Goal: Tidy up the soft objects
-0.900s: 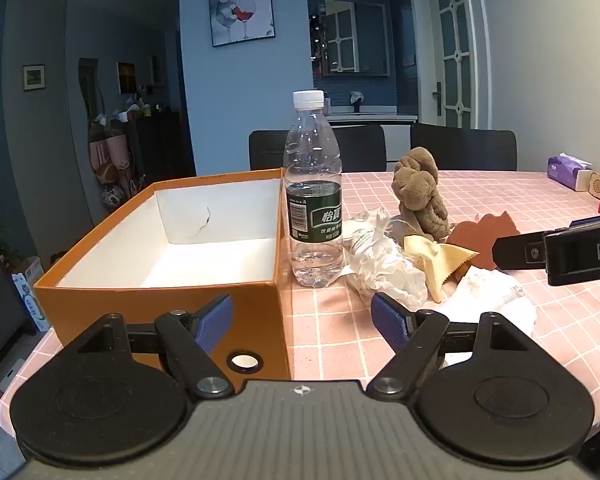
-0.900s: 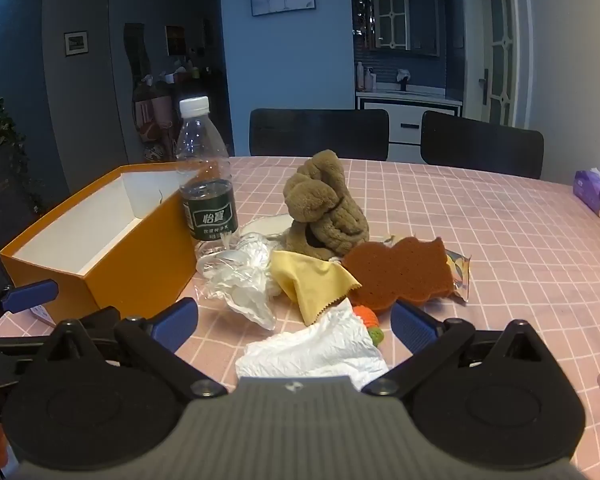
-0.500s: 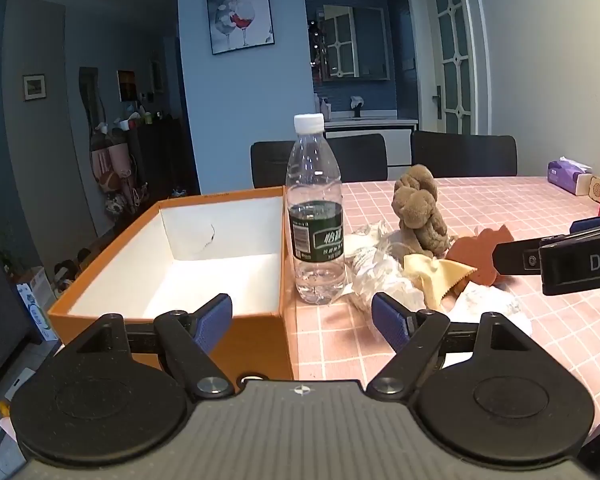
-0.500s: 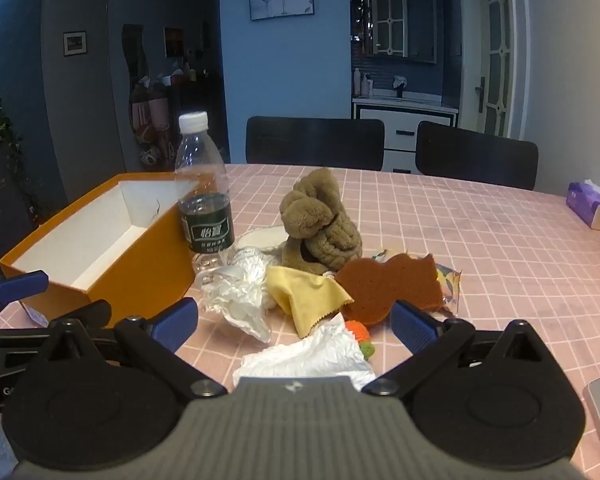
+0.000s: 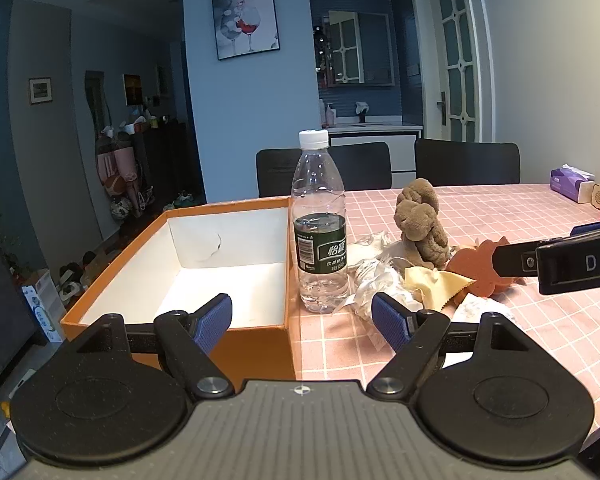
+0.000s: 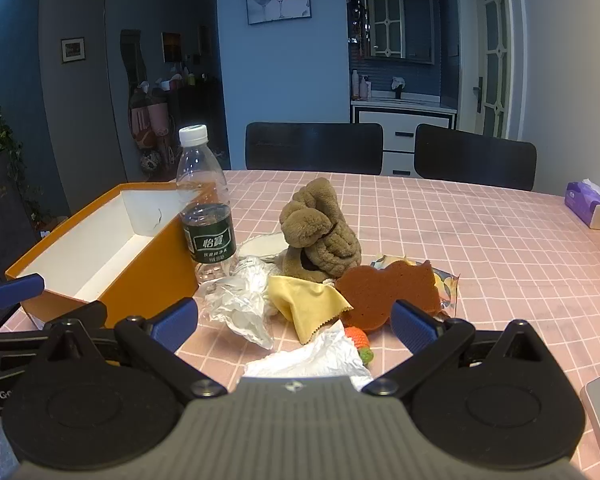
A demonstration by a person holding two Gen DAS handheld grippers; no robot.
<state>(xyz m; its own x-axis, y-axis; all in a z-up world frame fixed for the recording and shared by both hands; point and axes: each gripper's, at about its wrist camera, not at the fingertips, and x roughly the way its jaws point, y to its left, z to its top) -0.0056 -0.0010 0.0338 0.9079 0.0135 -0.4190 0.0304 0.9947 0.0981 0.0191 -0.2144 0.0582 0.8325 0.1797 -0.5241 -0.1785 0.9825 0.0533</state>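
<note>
**Soft things heaped beside the box**

We see a pink checked table (image 6: 480,240) in a dim blue room, two black chairs (image 6: 314,148) behind it. Right of the orange box (image 6: 148,276), past the bottle (image 6: 206,204), lie the plush toy (image 6: 320,232), yellow cloth (image 6: 306,306), brown sponge (image 6: 388,294) and tissue (image 6: 316,360), half hidden. Both the left gripper (image 5: 302,316) and the right gripper (image 6: 294,322) have their jaws released.

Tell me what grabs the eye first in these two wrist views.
The open orange box with its bare white inside, at the table's left edge, stands out most. Right beside it stands a clear water bottle, upright and capped. To the bottle's right lies a heap of soft things, topped by a brown plush toy with a yellow cloth and a brown sponge in front.
</note>
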